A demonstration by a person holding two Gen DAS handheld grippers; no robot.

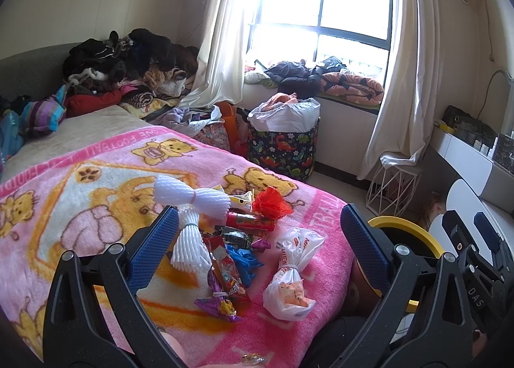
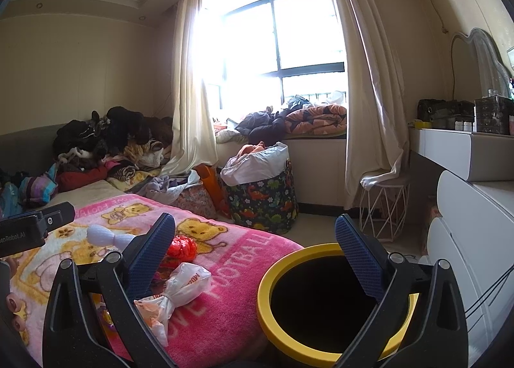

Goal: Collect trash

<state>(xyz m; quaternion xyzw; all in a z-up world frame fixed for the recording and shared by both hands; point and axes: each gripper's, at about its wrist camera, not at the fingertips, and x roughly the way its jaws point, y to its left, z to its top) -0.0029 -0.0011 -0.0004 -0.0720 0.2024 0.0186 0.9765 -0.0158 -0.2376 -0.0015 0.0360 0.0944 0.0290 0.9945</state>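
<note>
Trash lies heaped on the pink bear blanket (image 1: 80,175): white foam nets (image 1: 192,199), a red wrapper ball (image 1: 270,202), a red tube (image 1: 252,221), snack wrappers (image 1: 226,274), a blue scrap (image 1: 244,260) and a knotted white plastic bag (image 1: 289,271). My left gripper (image 1: 257,229) hovers open over this heap, holding nothing. The right gripper (image 2: 253,239) is open too and empty, above the bed edge, with its right finger over the yellow-rimmed black bin (image 2: 289,323). In the right wrist view the knotted bag (image 2: 180,287) and red ball (image 2: 181,247) lie by its left finger.
The yellow-rimmed bin (image 1: 404,233) stands on the floor right of the bed. Behind are a dinosaur-print basket (image 2: 263,201) of laundry, a white wire stool (image 2: 384,207), a white dresser (image 2: 475,207), a clothes pile (image 1: 128,62) on the bed and curtains at the window.
</note>
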